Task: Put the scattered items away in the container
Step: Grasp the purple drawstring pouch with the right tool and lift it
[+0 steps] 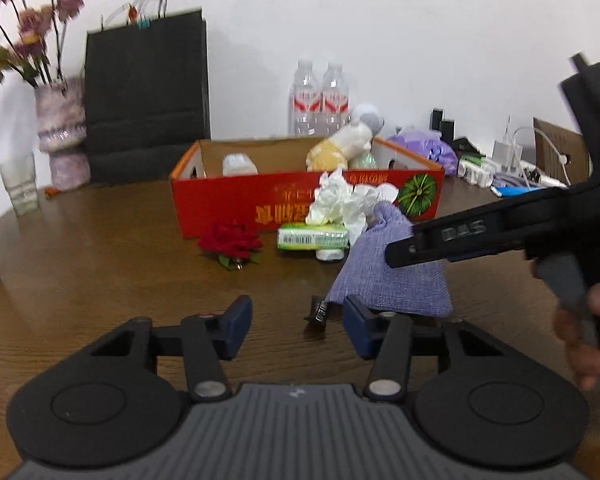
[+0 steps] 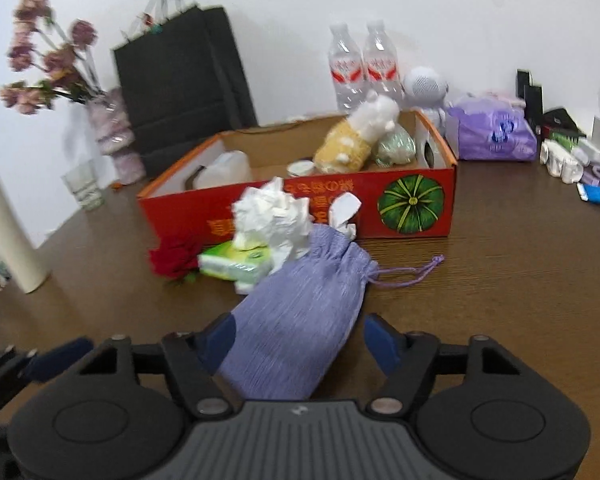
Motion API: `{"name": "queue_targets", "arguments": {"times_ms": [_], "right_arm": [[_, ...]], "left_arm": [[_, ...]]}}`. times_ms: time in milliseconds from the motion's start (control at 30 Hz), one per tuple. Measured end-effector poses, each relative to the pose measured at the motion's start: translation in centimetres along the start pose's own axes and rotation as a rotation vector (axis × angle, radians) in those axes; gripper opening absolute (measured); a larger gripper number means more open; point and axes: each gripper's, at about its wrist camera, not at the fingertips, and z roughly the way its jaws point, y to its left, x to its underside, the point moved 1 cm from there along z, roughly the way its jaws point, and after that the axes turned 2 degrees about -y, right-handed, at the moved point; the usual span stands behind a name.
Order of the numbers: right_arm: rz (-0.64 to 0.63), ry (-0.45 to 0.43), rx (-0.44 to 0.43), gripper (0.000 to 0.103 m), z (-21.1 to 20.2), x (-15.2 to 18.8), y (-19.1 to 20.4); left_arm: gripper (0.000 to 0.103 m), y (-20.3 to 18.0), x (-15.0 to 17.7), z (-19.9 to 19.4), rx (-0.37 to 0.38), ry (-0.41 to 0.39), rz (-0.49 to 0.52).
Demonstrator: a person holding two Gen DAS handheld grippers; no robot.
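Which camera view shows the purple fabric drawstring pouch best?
The right wrist view: the purple fabric drawstring pouch appears almost whole there, with its gathered neck and cord on the brown wooden table. In the left wrist view, the right tool covers part of the pouch, and the cord is hidden.

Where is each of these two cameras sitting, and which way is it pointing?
Left wrist view: sits on the left gripper, looking along its open jaws across the table to the red box; the right gripper and a hand show.
Right wrist view: sits on the right gripper, jaws either side of the purple pouch, facing the box.
Shared: box, pouch, crumpled tissue, red rose.
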Motion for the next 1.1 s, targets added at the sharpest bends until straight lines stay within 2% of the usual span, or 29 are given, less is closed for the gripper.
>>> {"name": "queue_targets", "arguments": {"times_ms": [67,133,267,300,333,367,467,567,600,667,733,800,867,967,1067,1100], "right_arm": [[-0.001,0.016,-0.005,0.046,1.2,0.0,-0.1],[0.003,0.003,-0.014,0.037,1.1,0.3,-0.3],[-0.061,-0.026,-0.007,0.008,-1.9,0.1,-0.6],[-0.084,-0.041,-0.013,0.007,-3.2,0.1,-0.9],[-0.107,-0.05,-0.015,0.007,-4.4,0.2,-1.3],[-0.12,-0.045,-0.008,0.007,-5.3,0.4,-1.9],[-0.129,0.011,0.006,0.007,-7.2,1.5,-3.8],[-0.144,0.043,-0.013,0.008,-8.4,2.9,-5.0],[-0.136,0.056,-0.015,0.011,-8.5,3.2,-5.3],[-0.123,0.075,-0.001,0.019,-8.5,3.6,-5.8],[-0.088,0.071,0.035,0.032,-8.4,3.6,-6.1],[-0.035,0.056,0.051,0.063,-8.5,3.2,-6.0],[0.022,0.041,0.054,0.079,-8.1,3.0,-5.7],[0.057,0.049,0.087,0.08,-5.9,2.8,-4.9],[-0.025,0.039,0.068,0.047,-3.8,3.0,-3.5],[-0.083,0.029,0.061,0.044,-3.9,3.0,-2.7]], "left_arm": [[0.051,0.0,-0.2,0.8,0.005,0.014,0.01],[0.05,0.0,-0.4,1.6,0.005,0.032,0.015],[0.05,0.2,-0.7,2.9,0.018,0.062,0.003],[0.05,0.2,-0.8,3.2,0.026,0.067,-0.002],[0.05,0.2,-0.9,3.6,0.036,0.075,-0.006],[0.044,0.1,-1.0,3.9,0.044,0.089,-0.007],[0.02,-0.4,-1.0,5.0,0.052,0.136,0.001],[0.018,-0.8,-1.0,5.3,0.056,0.155,0.007],[0.014,-0.9,-1.0,5.4,0.056,0.157,0.015],[0.012,-1.1,-0.9,5.1,0.051,0.161,0.009],[0.011,-1.1,-0.6,4.4,0.042,0.153,-0.016],[0.01,-1.3,-0.3,3.0,0.022,0.134,-0.031],[0.01,-1.7,0.3,1.3,0.0,0.109,-0.034],[0.01,-2.1,1.1,-0.8,-0.029,0.096,-0.038],[0.01,-1.7,1.9,-2.1,-0.056,0.105,-0.065],[0.01,-1.6,2.1,-2.4,-0.064,0.11,-0.065]]}}
